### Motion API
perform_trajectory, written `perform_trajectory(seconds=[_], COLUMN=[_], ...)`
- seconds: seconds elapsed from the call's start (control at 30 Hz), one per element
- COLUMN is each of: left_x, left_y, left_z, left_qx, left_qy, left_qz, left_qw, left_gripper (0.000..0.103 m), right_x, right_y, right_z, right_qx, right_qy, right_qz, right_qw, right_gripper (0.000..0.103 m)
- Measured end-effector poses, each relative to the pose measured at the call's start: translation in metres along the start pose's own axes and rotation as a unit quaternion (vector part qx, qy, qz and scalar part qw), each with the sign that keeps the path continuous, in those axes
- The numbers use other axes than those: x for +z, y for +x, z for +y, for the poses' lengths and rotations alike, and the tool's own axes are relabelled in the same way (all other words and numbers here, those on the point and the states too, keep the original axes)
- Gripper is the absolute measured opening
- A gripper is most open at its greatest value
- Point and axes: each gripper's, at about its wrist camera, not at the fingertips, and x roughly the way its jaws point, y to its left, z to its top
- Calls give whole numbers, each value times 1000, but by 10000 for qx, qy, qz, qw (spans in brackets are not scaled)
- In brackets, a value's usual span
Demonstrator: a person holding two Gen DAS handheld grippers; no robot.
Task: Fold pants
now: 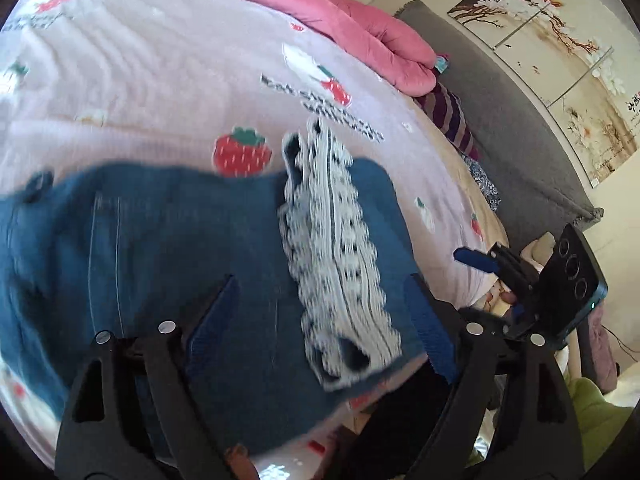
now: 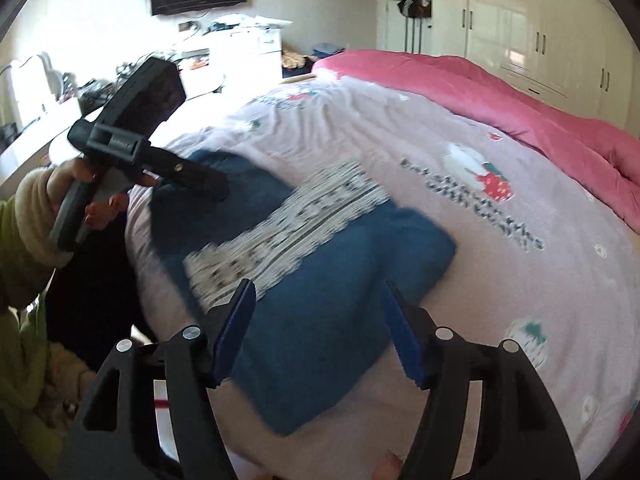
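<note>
On the bed's pale strawberry-print cover (image 2: 400, 152) lies one pair of blue pants (image 2: 332, 328), folded into a thick bundle near the cover's near edge, with one white-and-black patterned band (image 2: 288, 224) running across its top. Two grippers show. The left gripper (image 1: 320, 328) hovers over the pants with its blue-padded fingers spread wide, gripping nothing. The right gripper (image 2: 320, 328) hangs above the bundle's near end, fingers likewise apart and empty. Beyond the pants, one pink quilt (image 2: 520, 92) is heaped along the cover's far side.
</note>
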Motion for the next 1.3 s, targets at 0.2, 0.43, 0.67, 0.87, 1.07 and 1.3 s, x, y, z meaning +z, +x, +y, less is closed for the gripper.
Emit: perform_trajectory(seconds=[0.2,0.43,0.67,0.87,1.07,1.3], left_x=[-26,-35,-37,-36,-47,-59], left_y=[13,29,40,32,10,30], left_z=[-14,-22,-5,-15,-28,-4], left_qx=[-408,-43,-218,-425,-369,-53], left_qy=[-298,-461,-1034,-963,-732,-974], left_qz=[332,687,769,692,546,720], left_qw=[9982,9966,9914,9920,9951,9926], left_gripper=[67,66,24,15,15,19], right_x=[-19,-27,-32,-39,-36,-42], right_y=[11,19,29,35,17,37], right_z=[39,44,35,32,41,48], right_qx=[9,-165,-298,-118,104,244], right_qy=[-330,-426,-368,-291,-404,-319], right_qz=[217,285,457,641,460,753], right_qw=[9992,9985,9978,9974,9981,9964], right_gripper=[63,62,48,10,9,18])
